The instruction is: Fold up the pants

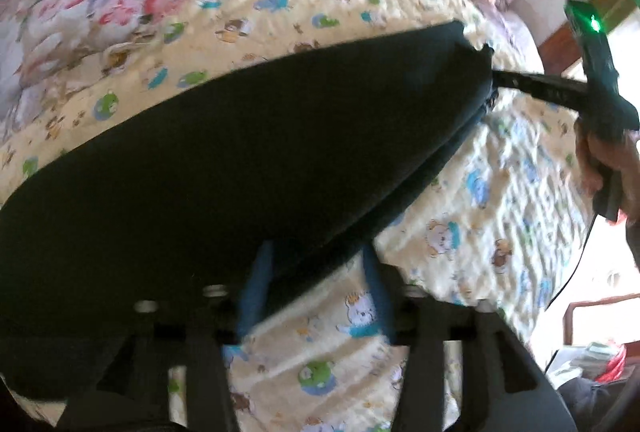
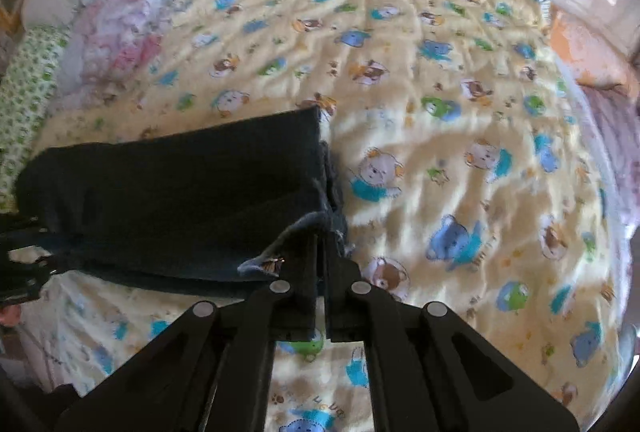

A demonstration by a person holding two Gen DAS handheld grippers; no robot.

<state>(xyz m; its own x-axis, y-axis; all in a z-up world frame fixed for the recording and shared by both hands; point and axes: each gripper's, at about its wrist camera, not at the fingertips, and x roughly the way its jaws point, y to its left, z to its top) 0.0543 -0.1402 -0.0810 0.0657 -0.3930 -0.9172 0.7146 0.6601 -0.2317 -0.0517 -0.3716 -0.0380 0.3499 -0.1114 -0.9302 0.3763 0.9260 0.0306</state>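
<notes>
Nearest in the left wrist view, the left gripper (image 1: 316, 284) stands about half open – the dark pants (image 1: 240, 151) pass between its blue fingers (image 1: 254, 284), but no pad visibly presses the cloth. The right gripper (image 2: 322, 272) is closed tight on a corner of the pants' end. The pants lie doubled lengthwise and stretched between both tools over the cartoon-print quilt (image 2: 460, 111) – I judge one fold made, cross folds left. Beyond, the quilt lies open; floral bedding (image 2: 128, 27) crowds its far left edge.
</notes>
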